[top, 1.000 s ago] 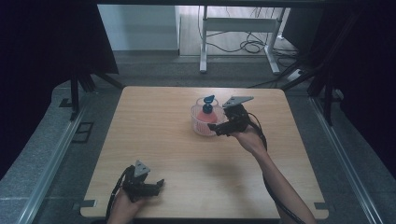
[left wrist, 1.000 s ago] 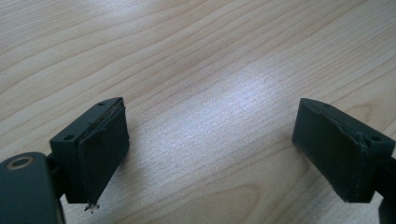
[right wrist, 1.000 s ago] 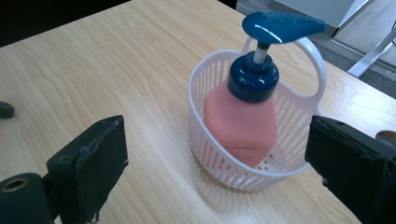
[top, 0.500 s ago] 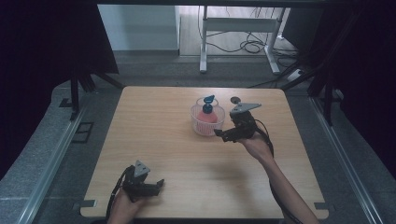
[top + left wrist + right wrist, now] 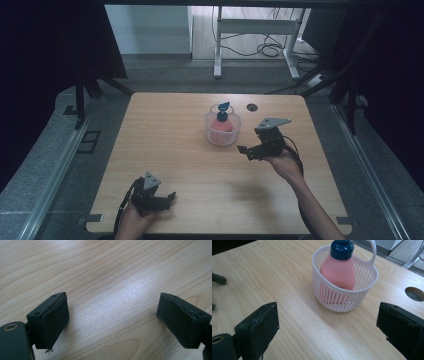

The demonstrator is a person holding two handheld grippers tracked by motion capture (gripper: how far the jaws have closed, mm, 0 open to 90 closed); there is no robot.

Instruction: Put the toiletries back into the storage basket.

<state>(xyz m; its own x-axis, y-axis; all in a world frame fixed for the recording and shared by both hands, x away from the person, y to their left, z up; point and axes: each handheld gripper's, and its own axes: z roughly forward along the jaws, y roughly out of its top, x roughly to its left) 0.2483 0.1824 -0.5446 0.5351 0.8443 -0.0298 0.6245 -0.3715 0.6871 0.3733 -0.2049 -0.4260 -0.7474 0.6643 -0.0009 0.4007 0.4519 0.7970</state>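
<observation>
A pink bottle (image 5: pixel 220 123) (image 5: pixel 339 271) with a dark blue pump cap stands upright inside a white slatted basket (image 5: pixel 210 132) (image 5: pixel 337 301) near the back middle of the wooden table. My right gripper (image 5: pixel 246 152) (image 5: pixel 327 332) hovers just right of and in front of the basket, open, with nothing between its jaws. My left gripper (image 5: pixel 169 198) (image 5: pixel 112 322) rests low over bare wood at the front left edge, also open and holding nothing.
A round cable hole (image 5: pixel 252 107) (image 5: pixel 414 293) is set in the table behind and right of the basket. The table's front edge lies right under the left hand. Dark curtains flank both sides, and a white desk frame (image 5: pixel 255 30) stands on the floor beyond.
My right gripper has pulled back from the basket toward the front right, with open jaws. The bottle stays in the basket. The left gripper has not moved.
</observation>
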